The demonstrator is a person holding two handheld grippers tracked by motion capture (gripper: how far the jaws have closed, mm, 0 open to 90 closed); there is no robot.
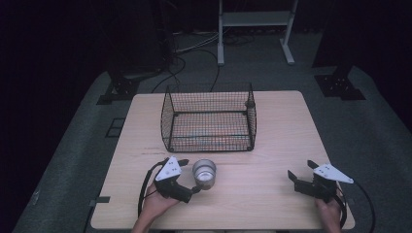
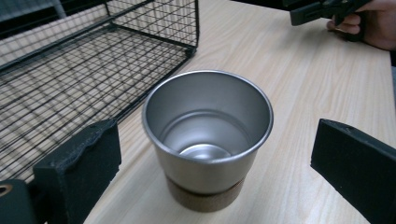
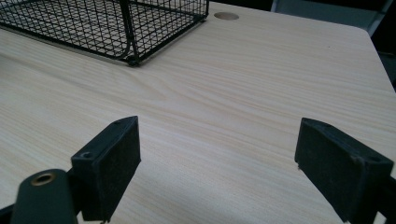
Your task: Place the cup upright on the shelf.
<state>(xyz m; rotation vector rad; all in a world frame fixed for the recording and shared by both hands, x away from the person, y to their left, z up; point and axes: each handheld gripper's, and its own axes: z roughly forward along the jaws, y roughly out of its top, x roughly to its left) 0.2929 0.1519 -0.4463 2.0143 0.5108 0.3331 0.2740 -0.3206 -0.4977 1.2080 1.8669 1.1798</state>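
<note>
Left gripper [image 2: 212,158] stands with its jaws spread wide on either side of a steel cup [image 2: 208,135], and neither pad presses on the cup's wall; a clear gap of wood shows on both sides in the left gripper view. That cup sits upright on the tabletop [image 1: 272,194], mouth up and empty, with a brown cork-like base under the metal. In the high view the cup [image 1: 204,173] is near the front edge, a little left of the middle, just in front of the wire basket [image 1: 209,119], close to it but apart. The left gripper [image 1: 190,175] lies just beside the cup on its left, held by the person's left hand [image 1: 156,201] coming in over the front edge.

Right gripper [image 1: 300,171] rests near the front right corner of the tabletop, well apart from the cup, in the person's right hand [image 1: 330,208]. Its jaws are also spread, with bare wood between them in the right gripper view [image 3: 217,163]. The black mesh basket stands at the middle of the tabletop toward the far edge.
</note>
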